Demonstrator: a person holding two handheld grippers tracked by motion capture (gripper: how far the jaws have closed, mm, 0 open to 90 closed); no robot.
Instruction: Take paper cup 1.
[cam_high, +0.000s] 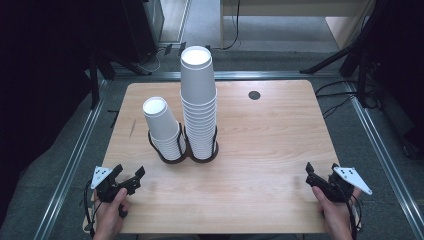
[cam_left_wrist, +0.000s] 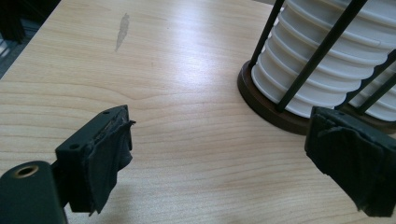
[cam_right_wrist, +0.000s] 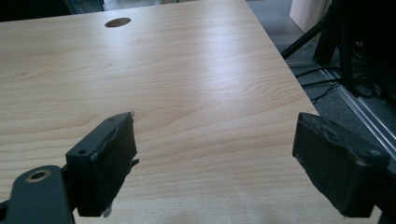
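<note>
Two stacks of white paper cups stand in a dark wire holder (cam_high: 182, 155) near the table's middle: a tall stack (cam_high: 199, 105) on the right and a short, leaning stack (cam_high: 164, 130) on the left. My left gripper (cam_high: 131, 176) rests at the table's front left, open and empty, its jaws aimed toward the holder. In the left gripper view the short stack (cam_left_wrist: 322, 70) sits just beyond the open left gripper (cam_left_wrist: 224, 163). At the front right edge my right gripper (cam_high: 320, 174) is open, with bare wood between its jaws. The right gripper (cam_right_wrist: 215, 158) also shows in its own view.
The wooden table (cam_high: 260, 140) has a round cable hole (cam_high: 254, 95) at the back right, also seen as the hole (cam_right_wrist: 117, 22) in the right gripper view. A grey smudge (cam_left_wrist: 123, 29) marks the wood at the left. Dark stands and cables surround the table.
</note>
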